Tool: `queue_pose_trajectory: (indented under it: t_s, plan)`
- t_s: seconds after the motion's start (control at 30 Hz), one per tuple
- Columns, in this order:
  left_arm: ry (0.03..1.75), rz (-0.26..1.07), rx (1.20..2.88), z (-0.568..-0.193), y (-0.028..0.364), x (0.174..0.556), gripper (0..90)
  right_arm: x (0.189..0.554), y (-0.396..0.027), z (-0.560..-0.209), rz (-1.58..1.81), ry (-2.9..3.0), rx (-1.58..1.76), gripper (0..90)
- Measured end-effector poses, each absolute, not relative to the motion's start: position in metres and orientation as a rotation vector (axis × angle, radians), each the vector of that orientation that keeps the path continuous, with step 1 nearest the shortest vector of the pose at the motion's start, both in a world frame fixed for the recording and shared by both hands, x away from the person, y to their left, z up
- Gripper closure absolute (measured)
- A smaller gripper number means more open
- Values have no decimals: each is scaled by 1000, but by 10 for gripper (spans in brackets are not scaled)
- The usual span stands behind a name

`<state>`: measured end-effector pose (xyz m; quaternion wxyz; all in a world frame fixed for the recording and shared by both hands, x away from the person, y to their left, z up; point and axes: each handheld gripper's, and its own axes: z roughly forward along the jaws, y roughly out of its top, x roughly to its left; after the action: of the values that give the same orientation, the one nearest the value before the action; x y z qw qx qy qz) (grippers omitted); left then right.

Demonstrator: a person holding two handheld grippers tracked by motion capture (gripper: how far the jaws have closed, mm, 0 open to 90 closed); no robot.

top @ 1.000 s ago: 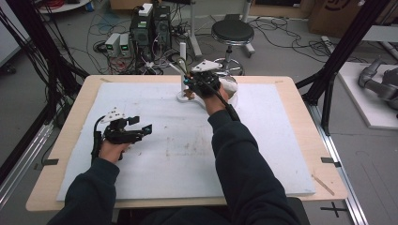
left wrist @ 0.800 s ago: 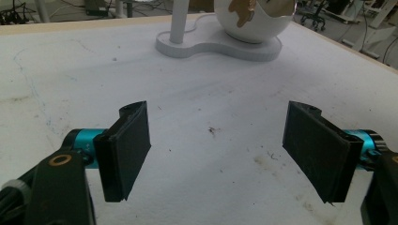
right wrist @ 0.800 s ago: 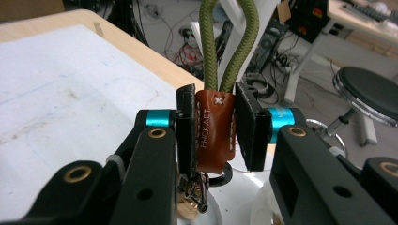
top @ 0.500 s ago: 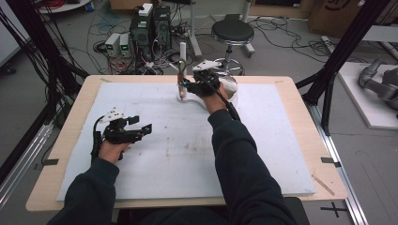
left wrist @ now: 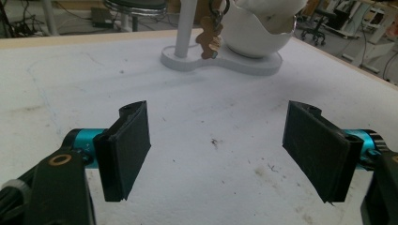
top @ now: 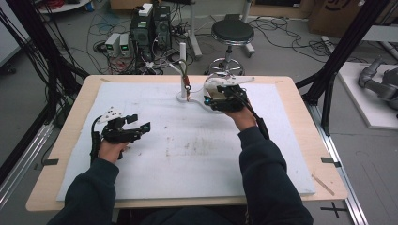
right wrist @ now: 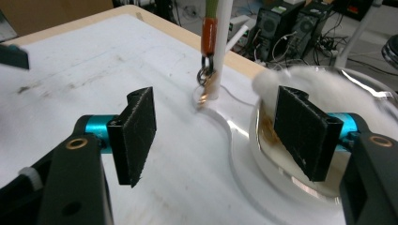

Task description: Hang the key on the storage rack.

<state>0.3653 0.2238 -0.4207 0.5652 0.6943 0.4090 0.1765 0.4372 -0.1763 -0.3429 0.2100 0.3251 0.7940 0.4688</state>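
Observation:
A white stand (top: pixel 182 61) rises from a flat white base (top: pixel 184 97) at the far middle of the board. From it hangs a keychain (top: pixel 187 87) with an orange strap, a metal ring and a tan charm. In the right gripper view the keychain (right wrist: pixel 208 42) dangles free beside the post (right wrist: pixel 221 51). My right gripper (top: pixel 207 99) is open just right of the stand, over a white bowl (top: pixel 217 108); one finger (right wrist: pixel 302 131) hangs above the bowl's rim (right wrist: pixel 263 154). My left gripper (top: pixel 143 123) is open and empty, low over the board at the left (left wrist: pixel 216 150).
A white foam board (top: pixel 197 154) covers the wooden table (top: pixel 300 108). In the left gripper view the stand (left wrist: pixel 186 28), keychain (left wrist: pixel 210 40) and bowl (left wrist: pixel 256 35) lie straight ahead. A stool (top: pixel 231 33), computers (top: pixel 152 23) and cables lie beyond the far edge.
My right gripper has drawn back to the right, away from the post, and the keychain now hangs free from the stand. The left gripper has stayed put.

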Motion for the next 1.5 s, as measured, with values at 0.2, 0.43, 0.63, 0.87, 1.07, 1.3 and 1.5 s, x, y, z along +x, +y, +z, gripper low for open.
queue_pose_trajectory:
  t_s: [0.2, 0.43, 0.63, 0.87, 1.07, 1.3, 1.5]
  plan:
    - [930, 416, 1607, -419, 224, 365, 200, 409, -210, -359, 1308, 2222, 889, 273]
    - [928, 418, 1624, -420, 223, 365, 198, 386, -254, -380, 1309, 2173, 937, 255]
    - [934, 419, 1626, -421, 222, 365, 200, 371, -285, -396, 1300, 2126, 987, 233]
    - [935, 440, 1616, -420, 222, 367, 207, 356, -309, -409, 1285, 2112, 1008, 211]
    - [931, 454, 1617, -419, 222, 365, 207, 349, -315, -414, 1285, 2116, 1047, 210]
    - [930, 463, 1623, -417, 222, 363, 207, 352, -314, -415, 1284, 2107, 1075, 211]
    - [919, 462, 1630, -417, 220, 361, 207, 351, -315, -414, 1278, 2097, 1083, 211]
